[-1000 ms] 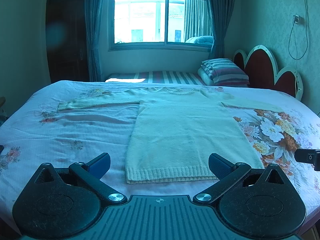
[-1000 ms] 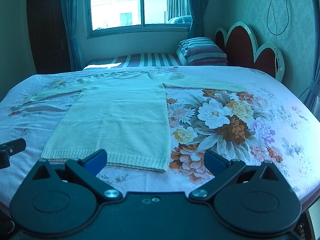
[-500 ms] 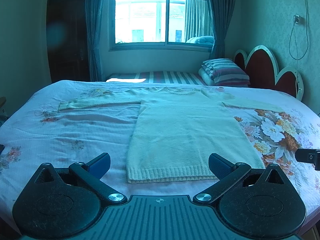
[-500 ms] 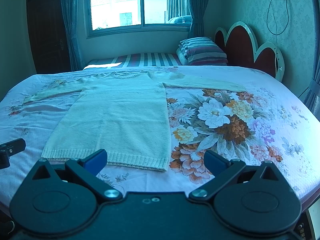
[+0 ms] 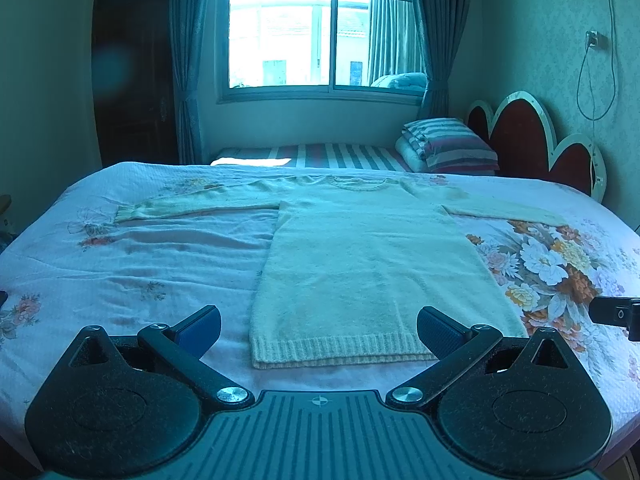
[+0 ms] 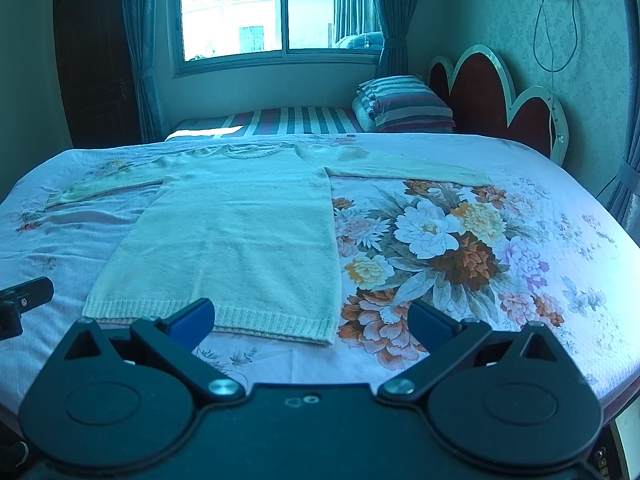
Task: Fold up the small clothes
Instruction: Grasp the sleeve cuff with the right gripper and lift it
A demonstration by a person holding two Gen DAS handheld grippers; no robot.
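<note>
Left gripper, jaws spread wide and empty, held over the near edge of the bed. Each finger is a black bar ending in a blue ribbed pad. Directly ahead of the gap between the fingers lies the sweater: pale cream, fuzzy knit, spread flat and face up, with a ribbed hem nearest the tool and a round ribbed neckline farthest from it. Both sleeves run straight out to the sides, the left one ending in a ribbed cuff.

Right gripper, likewise spread apart and holding nothing. From it the sweater sits ahead and to the left; its left finger overlaps the hem in view, but contact cannot be judged. Ahead and to the right, the quilted bedspread bears a large printed bouquet. Beyond the bed: striped pillows and a scalloped headboard.
</note>
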